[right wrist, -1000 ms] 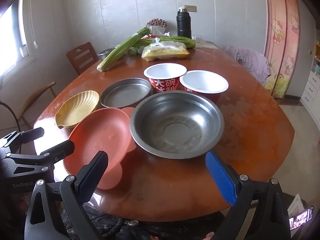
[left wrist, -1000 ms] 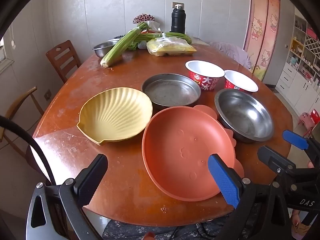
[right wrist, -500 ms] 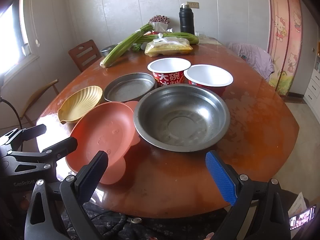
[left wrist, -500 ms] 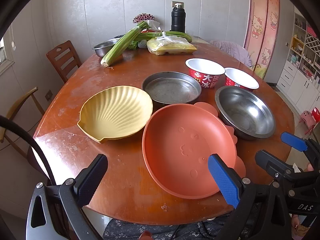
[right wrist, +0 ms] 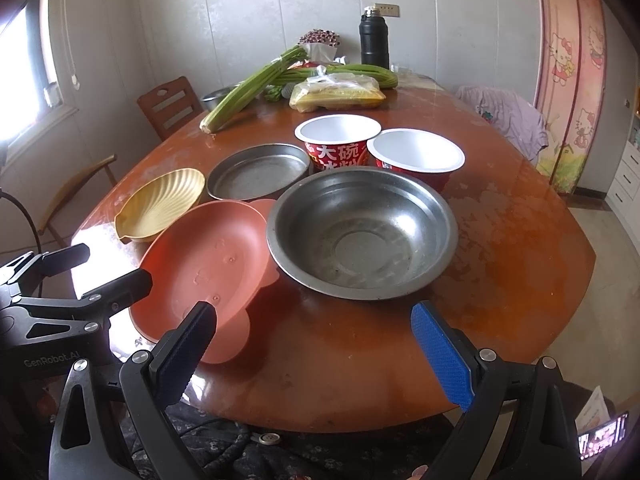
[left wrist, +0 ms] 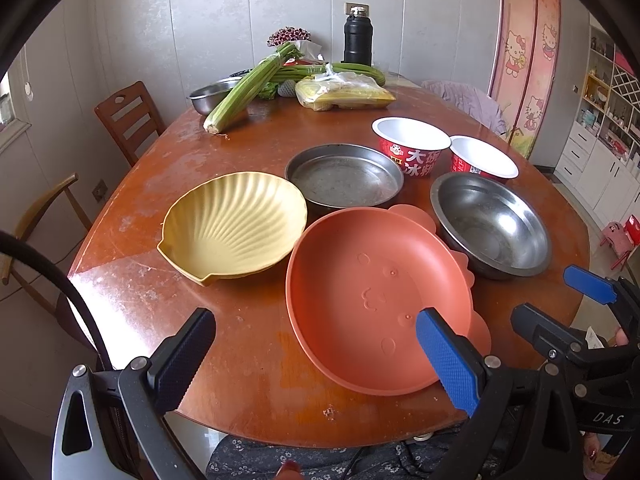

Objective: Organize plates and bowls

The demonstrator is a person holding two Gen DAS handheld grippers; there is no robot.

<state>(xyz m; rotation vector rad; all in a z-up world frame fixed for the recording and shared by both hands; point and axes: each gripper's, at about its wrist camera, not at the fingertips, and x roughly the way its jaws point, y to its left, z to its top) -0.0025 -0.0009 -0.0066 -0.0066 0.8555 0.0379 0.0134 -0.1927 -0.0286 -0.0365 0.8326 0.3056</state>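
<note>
Left gripper (left wrist: 316,354) is spread wide at the table's (left wrist: 248,376) near edge, orange plate (left wrist: 372,296) dead ahead; right gripper (right wrist: 312,344) is spread too, steel bowl (right wrist: 362,232) right in front, so each probably takes its own.

I see a reddish-brown wooden table (left wrist: 248,148). On it: a pale yellow shell-ribbed bowl (left wrist: 234,226), a terracotta-orange plate (left wrist: 372,300) with faint embossed marks, a dull grey steel pan (left wrist: 344,176), a silver steel bowl (right wrist: 362,232), and two red paper bowls (right wrist: 338,142) with white insides and white lettering.
</note>
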